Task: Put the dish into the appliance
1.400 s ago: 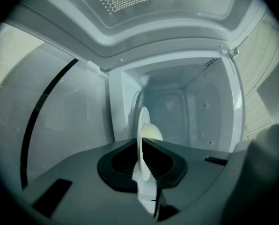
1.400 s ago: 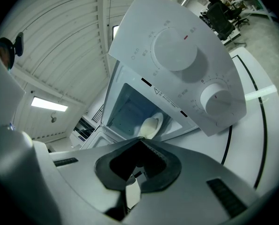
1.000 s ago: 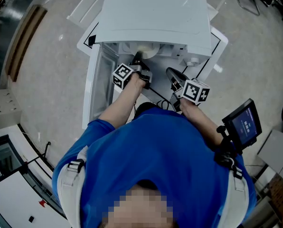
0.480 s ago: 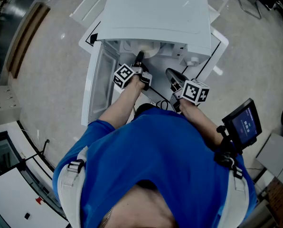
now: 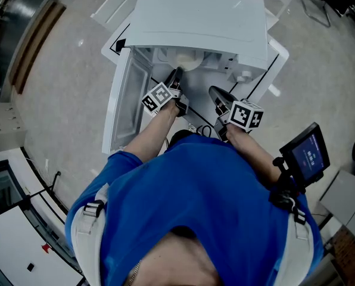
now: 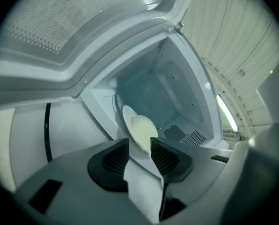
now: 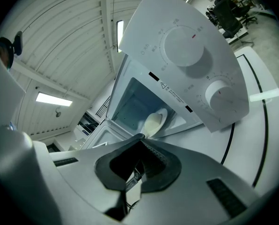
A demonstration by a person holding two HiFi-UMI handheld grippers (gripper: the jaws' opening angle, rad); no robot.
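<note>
Inside the open appliance (image 6: 177,93) sits the dish (image 6: 138,128); your left claw (image 6: 140,146) is spreading, the dish's rim between its jaws, unpinched. Your right claw (image 7: 140,138) is pressed together, empty.

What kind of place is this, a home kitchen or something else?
Probably a lab or test workshop, not a home: the white appliance sits on a table marked with black lines, under a ribbed industrial ceiling with strip lights, with office chairs nearby.

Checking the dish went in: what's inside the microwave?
A pale dish inside the microwave, its near edge between the opening jaws of the left gripper; its underside is hidden.
</note>
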